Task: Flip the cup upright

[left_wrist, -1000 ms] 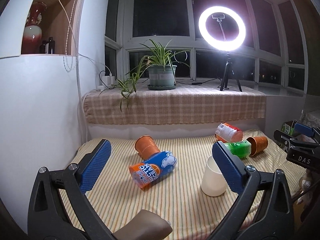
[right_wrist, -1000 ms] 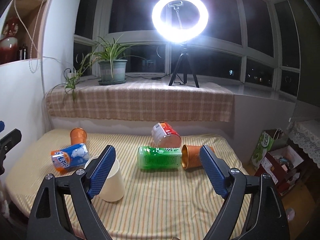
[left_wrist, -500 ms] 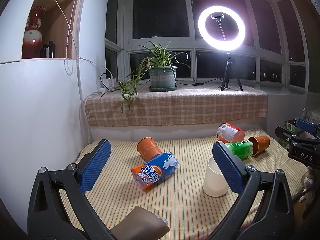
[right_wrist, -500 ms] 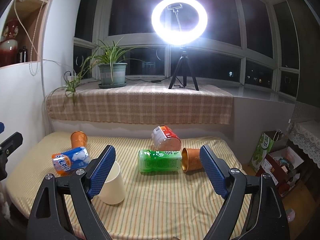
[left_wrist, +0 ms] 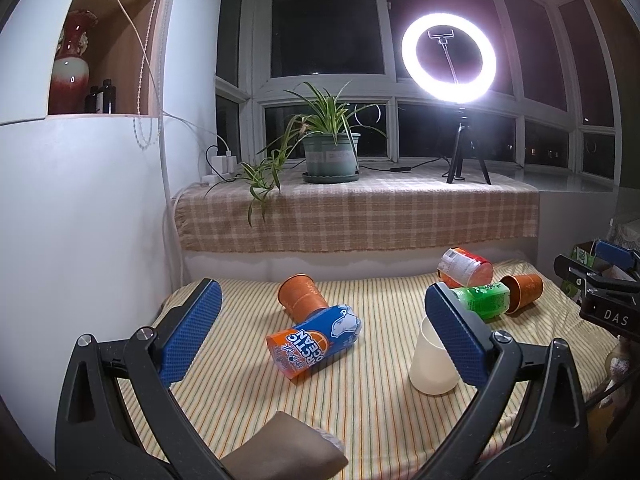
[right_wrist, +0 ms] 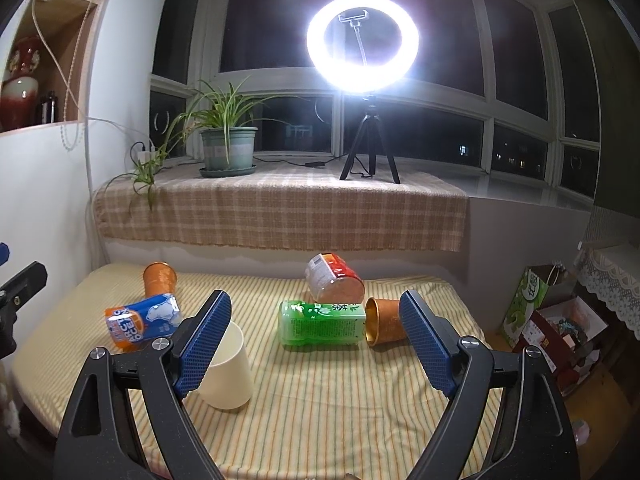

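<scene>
Striped bed cover [left_wrist: 360, 412] carries all items. Left gripper [left_wrist: 320, 332] hangs above it, jaws spread wide, nothing between them; right gripper [right_wrist: 316, 340] likewise wide apart and empty. Green bottle [right_wrist: 322, 323] lies on its side mid-cover, red-labelled jar [right_wrist: 334, 283] tipped just behind it. Blue-orange can [left_wrist: 314, 342] lies on its side to the left. Cream cup [right_wrist: 228, 368] stands mouth-up near the front. Orange cup [right_wrist: 384, 321] lies on its side, mouth touching the green bottle; second orange cup [left_wrist: 301, 294] lies tipped behind the can.
</scene>
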`<act>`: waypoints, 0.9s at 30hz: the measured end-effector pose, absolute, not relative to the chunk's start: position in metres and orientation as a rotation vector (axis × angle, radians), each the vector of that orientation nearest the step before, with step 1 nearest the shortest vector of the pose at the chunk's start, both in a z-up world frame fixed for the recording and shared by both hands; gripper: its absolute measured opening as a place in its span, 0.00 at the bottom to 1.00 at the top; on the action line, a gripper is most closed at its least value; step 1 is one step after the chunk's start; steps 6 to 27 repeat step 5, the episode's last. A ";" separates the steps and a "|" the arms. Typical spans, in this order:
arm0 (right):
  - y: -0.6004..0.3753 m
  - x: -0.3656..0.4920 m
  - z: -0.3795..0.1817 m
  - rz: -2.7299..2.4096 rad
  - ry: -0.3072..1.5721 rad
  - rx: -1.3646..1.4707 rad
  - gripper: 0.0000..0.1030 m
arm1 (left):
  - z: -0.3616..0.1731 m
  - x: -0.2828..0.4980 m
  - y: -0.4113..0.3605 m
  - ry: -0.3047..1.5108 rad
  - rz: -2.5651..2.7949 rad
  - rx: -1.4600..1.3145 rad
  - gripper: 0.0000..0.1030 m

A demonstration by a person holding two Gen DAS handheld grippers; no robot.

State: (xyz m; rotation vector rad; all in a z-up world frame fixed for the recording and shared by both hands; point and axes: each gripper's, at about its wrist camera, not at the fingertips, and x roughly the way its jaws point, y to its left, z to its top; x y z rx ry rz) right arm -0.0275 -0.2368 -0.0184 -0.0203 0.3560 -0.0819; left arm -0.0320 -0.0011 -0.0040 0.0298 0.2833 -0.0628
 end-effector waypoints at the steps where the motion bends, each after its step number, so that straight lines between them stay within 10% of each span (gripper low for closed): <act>1: -0.236 -0.028 -0.018 -0.082 0.356 -0.021 0.84 | -0.004 -0.032 0.000 0.283 -0.063 0.029 1.00; 27: -0.236 -0.028 -0.018 -0.080 0.361 -0.021 0.83 | -0.004 -0.031 0.002 0.278 -0.062 0.035 1.00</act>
